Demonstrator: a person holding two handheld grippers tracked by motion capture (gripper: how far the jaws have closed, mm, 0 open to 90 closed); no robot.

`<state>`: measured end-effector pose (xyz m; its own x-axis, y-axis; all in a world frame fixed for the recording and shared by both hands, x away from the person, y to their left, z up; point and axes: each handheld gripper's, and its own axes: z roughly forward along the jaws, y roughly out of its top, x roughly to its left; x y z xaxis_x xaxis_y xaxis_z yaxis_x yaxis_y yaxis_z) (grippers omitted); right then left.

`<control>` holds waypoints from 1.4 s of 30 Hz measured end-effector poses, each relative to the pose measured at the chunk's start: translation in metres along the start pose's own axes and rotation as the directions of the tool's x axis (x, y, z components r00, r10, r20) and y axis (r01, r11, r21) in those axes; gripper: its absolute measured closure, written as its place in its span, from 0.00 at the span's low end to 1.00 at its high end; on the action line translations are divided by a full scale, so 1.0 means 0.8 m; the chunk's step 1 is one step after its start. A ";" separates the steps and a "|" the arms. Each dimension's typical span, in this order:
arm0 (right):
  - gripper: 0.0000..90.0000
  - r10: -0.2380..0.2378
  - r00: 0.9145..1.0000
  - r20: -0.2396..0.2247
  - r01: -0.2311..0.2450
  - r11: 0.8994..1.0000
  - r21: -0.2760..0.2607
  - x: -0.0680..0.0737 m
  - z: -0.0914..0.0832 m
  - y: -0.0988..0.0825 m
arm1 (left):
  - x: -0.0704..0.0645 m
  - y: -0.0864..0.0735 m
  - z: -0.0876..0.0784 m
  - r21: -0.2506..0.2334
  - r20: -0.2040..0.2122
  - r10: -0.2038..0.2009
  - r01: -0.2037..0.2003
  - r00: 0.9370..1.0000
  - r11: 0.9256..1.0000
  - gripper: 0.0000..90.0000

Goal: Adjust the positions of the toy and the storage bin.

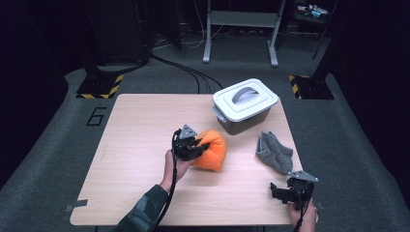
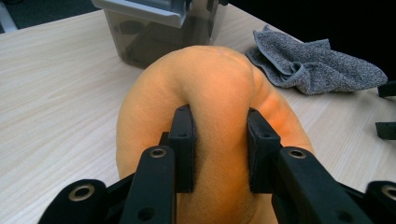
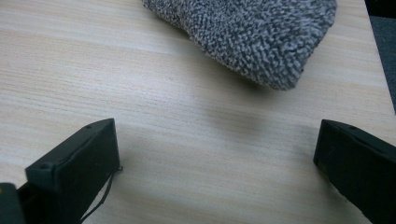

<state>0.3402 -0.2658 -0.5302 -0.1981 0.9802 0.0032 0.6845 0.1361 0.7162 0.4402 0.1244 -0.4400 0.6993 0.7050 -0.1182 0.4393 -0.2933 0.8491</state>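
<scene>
At the near right edge of the wooden counter (image 1: 145,145), the right tongs (image 1: 286,192) wait with jaws spread wide and nothing between them, pads hovering just above bare wood; the grey knitted cloth (image 1: 274,151) lies a little beyond them. Nearer the middle, the left tongs (image 1: 199,146) pinch a fold of the soft orange cushion (image 1: 212,150), their black pads (image 2: 183,140) sunk deep into the plush so that the fabric bulges up between and around them. The cushion sits near the counter's centre, just in front of the lidded grey storage box (image 1: 244,106), which stands at the far right with its white lid and handle in place.

Judged from this, the step in hand is carrying the cushion toward the box. The bite looks narrow for so bulky and yielding a thing, so it pays to hold the squeeze firm and lift slowly, lest the plush slip free. With the lid on, the idle right tongs would probably need to take the handle and clear it before the cushion can go in. Keeping the cushion clear of the cloth and the box wall avoids a snag.
</scene>
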 end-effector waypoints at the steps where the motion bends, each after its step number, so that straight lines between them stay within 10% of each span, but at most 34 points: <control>1: 0.00 0.005 1.000 0.000 -0.005 1.000 0.003 0.000 0.000 0.000 | 0.001 0.000 -0.003 -0.002 -0.001 0.002 -0.002 1.000 1.000 0.77; 42: 0.00 0.004 1.000 0.001 -0.004 1.000 0.003 0.000 0.000 0.000 | 0.061 -0.039 -0.087 -0.043 -0.090 -0.090 0.086 0.992 0.995 0.76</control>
<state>0.3400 -0.2656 -0.5301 -0.1948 0.9808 0.0058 0.6874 0.1323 0.7141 0.4217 0.2130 -0.4364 0.6035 0.7836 -0.1475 0.4737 -0.2034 0.8569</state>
